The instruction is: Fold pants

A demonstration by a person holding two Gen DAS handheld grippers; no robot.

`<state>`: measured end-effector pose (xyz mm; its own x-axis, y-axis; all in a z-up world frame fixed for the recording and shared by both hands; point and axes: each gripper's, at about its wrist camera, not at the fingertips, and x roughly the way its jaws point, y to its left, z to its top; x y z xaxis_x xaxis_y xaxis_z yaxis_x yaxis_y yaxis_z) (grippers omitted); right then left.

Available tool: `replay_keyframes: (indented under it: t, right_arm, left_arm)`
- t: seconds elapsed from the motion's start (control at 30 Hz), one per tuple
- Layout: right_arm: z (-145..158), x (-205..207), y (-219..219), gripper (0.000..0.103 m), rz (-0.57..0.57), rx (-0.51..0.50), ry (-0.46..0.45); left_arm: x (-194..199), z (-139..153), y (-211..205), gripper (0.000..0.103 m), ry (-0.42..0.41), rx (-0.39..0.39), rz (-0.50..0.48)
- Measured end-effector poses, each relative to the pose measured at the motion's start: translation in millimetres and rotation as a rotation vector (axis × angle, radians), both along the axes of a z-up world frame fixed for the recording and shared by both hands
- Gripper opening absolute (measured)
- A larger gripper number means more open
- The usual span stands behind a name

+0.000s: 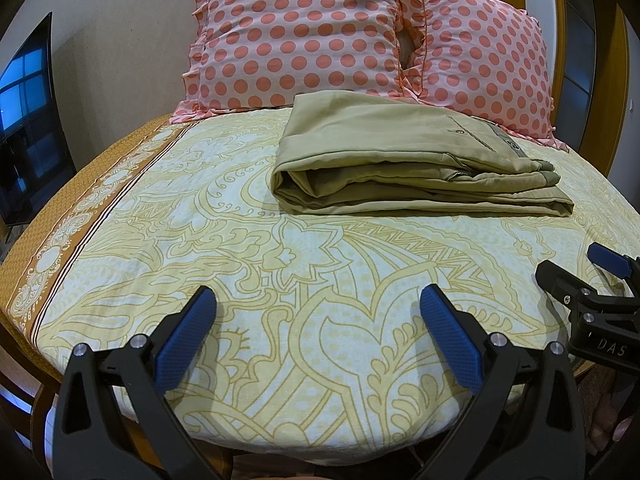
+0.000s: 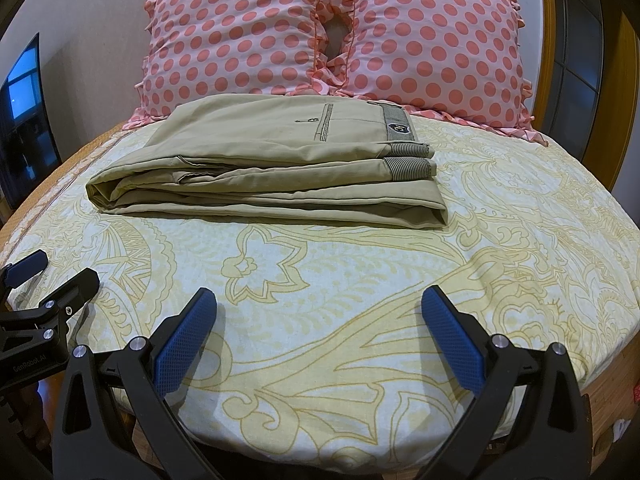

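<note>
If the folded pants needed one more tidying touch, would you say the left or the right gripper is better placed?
Right, marginally. The pants lie nearly centred ahead of the right gripper, but off to the right of the left gripper. Both are open, hovering above the bedsheet, holding nothing.

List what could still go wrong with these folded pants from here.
1. The pants lie folded, but the layers gape at the rolled end and sit staggered near the striped waistband; a nudge might loosen the stack.
2. The left gripper and right gripper are both open and clear of the cloth; reaching in again could snag an edge.
3. The pillows appear to touch the far edge.
</note>
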<state>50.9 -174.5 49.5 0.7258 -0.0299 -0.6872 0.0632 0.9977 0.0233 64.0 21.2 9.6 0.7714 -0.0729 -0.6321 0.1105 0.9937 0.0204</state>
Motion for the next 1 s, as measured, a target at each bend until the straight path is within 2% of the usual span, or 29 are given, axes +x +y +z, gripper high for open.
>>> replay_keyframes:
  t: [1.0]
  right_arm:
    - [-0.5, 0.0, 1.4, 0.102, -0.003, 0.000, -0.003]
  left_arm:
    - [1.4, 1.7, 2.6, 0.101, 0.002, -0.005, 0.005]
